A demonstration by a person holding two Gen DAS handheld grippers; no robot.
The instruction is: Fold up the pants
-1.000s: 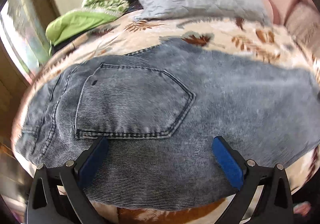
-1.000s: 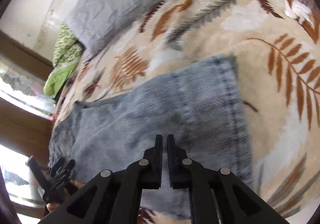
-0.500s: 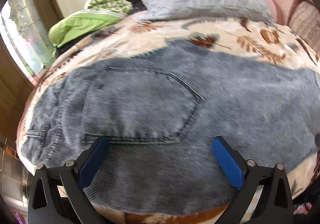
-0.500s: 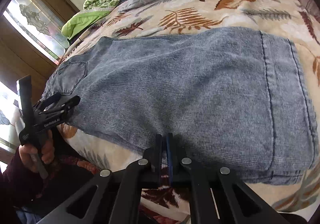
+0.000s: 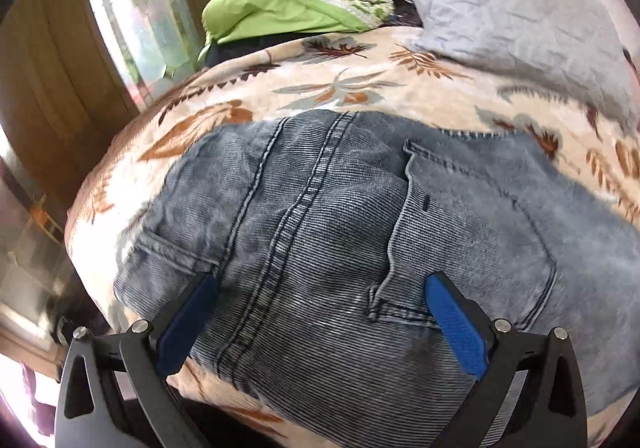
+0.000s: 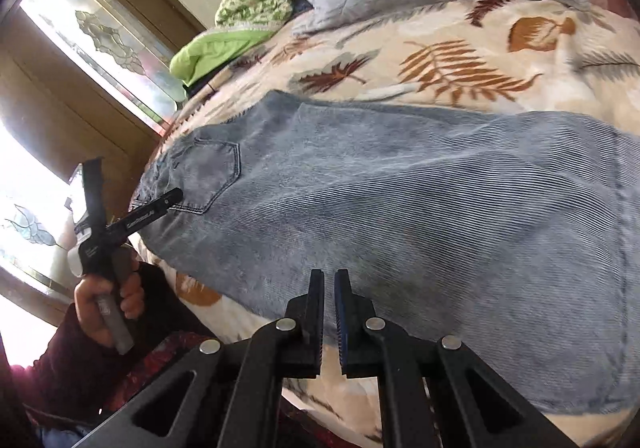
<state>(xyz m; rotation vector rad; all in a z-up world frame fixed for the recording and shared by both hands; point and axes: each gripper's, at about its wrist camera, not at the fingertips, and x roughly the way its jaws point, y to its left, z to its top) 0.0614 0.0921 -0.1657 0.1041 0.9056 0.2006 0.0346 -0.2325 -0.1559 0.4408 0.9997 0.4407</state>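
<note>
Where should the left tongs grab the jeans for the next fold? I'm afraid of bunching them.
Probably the waistband corner of the jeans at the near bed edge, coming in from that edge. The left tongs stand open above the denim there, and the cloth lies flat, so only its border gives an edge to pinch.

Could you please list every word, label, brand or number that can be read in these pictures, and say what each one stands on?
White lettering along a finger of the left gripper, seen from the right wrist view: too small and blurred to read.
Small white marks on that gripper's body: too small to read.
Faint print on its handle: unreadable.
Jeans, blanket and pillow: no text.
</note>
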